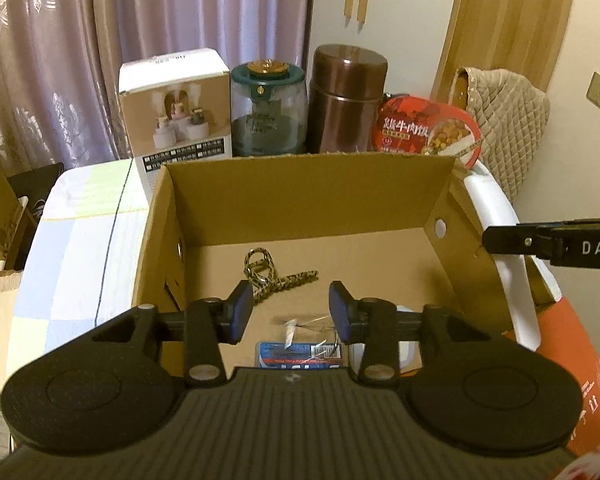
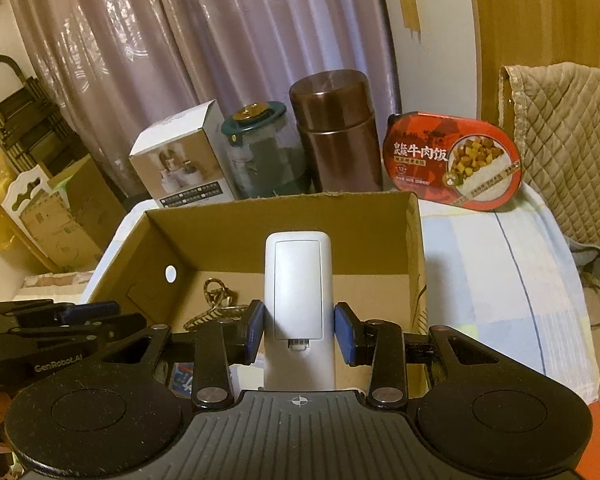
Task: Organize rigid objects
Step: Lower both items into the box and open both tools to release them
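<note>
The right gripper (image 2: 299,332) is shown clenched on a white remote control (image 2: 299,292), which is held upright between the blue pads (image 2: 255,330) above the near edge of the open cardboard box (image 2: 284,216). The left gripper (image 1: 291,316) is shown released over the same box, with nothing between its pads (image 1: 239,314). No earlier view is given, so nothing is said of how its jaws came to stand apart.

On the box floor a patterned cord (image 1: 269,276) is seen toward the far left. A blue-labelled packet (image 1: 300,354) and a clear wrapper (image 1: 304,326) lie against the near wall, below the left gripper. These are judged to be already stowed.

Behind the far wall of the box, four things stand in a row outside it: a white carton (image 2: 180,160), a green-lidded glass jar (image 2: 264,152), a brown flask (image 2: 336,136) and a red meal tub (image 2: 452,162). All rest on a checked cloth (image 2: 492,272).

The task is judged to be at an early to middle stage. The remote has yet to be released into the box. Whether the row behind is meant for the box cannot be told.
</note>
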The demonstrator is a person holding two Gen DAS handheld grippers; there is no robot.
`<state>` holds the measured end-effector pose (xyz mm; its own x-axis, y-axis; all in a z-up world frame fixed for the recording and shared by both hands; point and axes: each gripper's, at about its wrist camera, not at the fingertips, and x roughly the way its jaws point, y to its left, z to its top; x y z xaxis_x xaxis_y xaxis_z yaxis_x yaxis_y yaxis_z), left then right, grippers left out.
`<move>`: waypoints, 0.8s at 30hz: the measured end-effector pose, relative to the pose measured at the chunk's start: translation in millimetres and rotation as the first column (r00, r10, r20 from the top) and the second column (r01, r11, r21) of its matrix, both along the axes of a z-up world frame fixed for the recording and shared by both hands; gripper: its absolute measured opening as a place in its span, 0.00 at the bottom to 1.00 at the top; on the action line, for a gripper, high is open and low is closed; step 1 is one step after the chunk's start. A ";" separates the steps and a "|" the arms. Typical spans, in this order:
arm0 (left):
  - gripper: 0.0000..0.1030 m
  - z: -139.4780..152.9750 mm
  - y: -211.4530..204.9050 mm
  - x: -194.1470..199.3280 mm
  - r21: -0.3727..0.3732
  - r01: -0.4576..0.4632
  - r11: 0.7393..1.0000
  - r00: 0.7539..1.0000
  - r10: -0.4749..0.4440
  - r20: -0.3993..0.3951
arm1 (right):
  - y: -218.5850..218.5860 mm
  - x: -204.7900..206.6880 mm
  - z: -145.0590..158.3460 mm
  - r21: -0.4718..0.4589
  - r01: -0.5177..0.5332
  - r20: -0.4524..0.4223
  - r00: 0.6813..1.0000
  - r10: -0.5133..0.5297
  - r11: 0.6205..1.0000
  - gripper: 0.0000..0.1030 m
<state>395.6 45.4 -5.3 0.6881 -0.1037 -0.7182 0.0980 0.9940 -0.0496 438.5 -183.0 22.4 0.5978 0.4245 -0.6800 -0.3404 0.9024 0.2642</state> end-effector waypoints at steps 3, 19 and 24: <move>0.35 5.2 2.4 -5.3 0.005 -0.014 1.000 1.000 0.014 0.025 | -1.8 0.0 0.0 0.000 0.004 0.001 1.000 -0.004 1.000 0.34; 0.35 14.5 1.1 -18.8 -0.006 -0.001 1.000 0.998 0.002 0.069 | -8.8 8.4 -4.0 0.001 0.057 0.003 0.998 -0.057 0.998 0.34; 0.35 18.2 1.2 -28.0 -0.012 0.000 1.000 0.997 0.001 0.083 | -10.1 12.3 -5.8 0.009 0.068 0.003 0.998 -0.068 0.998 0.34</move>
<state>367.6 46.7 12.9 0.7455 -0.1117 -0.6570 0.1022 0.9934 -0.0529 450.8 -193.1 16.6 0.6279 0.3892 -0.6740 -0.2798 0.9210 0.2712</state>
